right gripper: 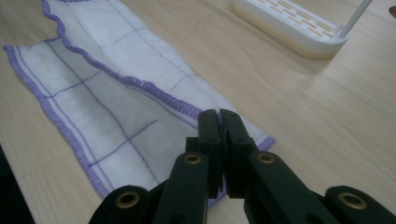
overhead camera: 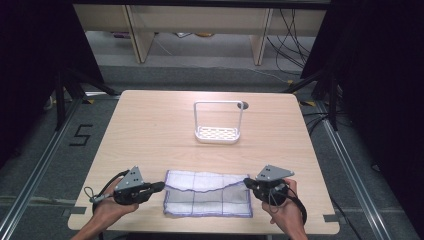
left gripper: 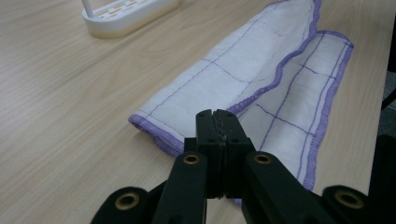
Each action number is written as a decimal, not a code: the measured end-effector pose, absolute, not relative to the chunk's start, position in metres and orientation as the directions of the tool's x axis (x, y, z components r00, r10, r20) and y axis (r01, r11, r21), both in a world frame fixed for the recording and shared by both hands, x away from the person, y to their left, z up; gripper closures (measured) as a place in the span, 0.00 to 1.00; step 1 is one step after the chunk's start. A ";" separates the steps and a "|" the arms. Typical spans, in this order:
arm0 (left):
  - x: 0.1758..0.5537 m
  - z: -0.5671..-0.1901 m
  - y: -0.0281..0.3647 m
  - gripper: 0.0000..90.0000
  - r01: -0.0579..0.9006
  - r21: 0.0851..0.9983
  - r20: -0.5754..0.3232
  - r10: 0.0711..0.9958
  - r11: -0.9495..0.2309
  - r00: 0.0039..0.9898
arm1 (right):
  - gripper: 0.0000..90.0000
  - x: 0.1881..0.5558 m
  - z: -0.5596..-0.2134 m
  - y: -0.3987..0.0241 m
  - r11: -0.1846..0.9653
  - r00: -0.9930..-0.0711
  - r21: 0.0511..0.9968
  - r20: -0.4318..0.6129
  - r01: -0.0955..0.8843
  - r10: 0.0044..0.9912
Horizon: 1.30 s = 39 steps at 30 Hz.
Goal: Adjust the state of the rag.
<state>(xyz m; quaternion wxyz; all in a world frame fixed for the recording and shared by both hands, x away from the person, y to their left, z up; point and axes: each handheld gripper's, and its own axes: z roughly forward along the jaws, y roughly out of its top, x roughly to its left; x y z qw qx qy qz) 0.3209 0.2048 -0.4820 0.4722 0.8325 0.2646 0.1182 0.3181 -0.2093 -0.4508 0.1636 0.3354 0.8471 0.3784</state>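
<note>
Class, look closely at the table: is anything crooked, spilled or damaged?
Only the folded cloth: its upper layer sits askew, its wavy purple edge missing the lower layer's hem. The white rack stands upright; nothing is spilled or broken.

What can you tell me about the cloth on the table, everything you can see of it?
The cloth is thin white fabric with a purple stitched hem and a faint purple grid. It lies flat near the table's front edge, folded over so that a wavy hemmed edge crosses its upper layer. The left claw and the right claw, both shut, sit at its two far corners; whether they pinch the fabric is unclear.
</note>
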 end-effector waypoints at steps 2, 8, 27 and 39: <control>0.319 -0.484 0.205 0.98 0.331 0.845 -0.054 0.548 -0.420 0.834 | 0.98 0.312 -0.454 -0.210 0.494 -0.727 0.746 -0.019 0.447 0.686; 0.310 -0.489 0.205 0.98 0.325 0.846 -0.055 0.536 -0.423 0.842 | 0.98 0.299 -0.464 -0.211 0.520 -0.742 0.730 -0.026 0.444 0.670; 0.306 -0.483 0.208 0.58 0.349 0.851 -0.087 0.550 -0.393 0.831 | 0.71 0.276 -0.465 -0.229 0.437 -0.673 0.729 0.045 0.528 0.739; 0.371 -0.479 0.193 0.45 0.430 0.819 -0.099 0.644 -0.380 0.759 | 0.55 0.294 -0.473 -0.215 0.434 -0.615 0.654 0.059 0.619 0.787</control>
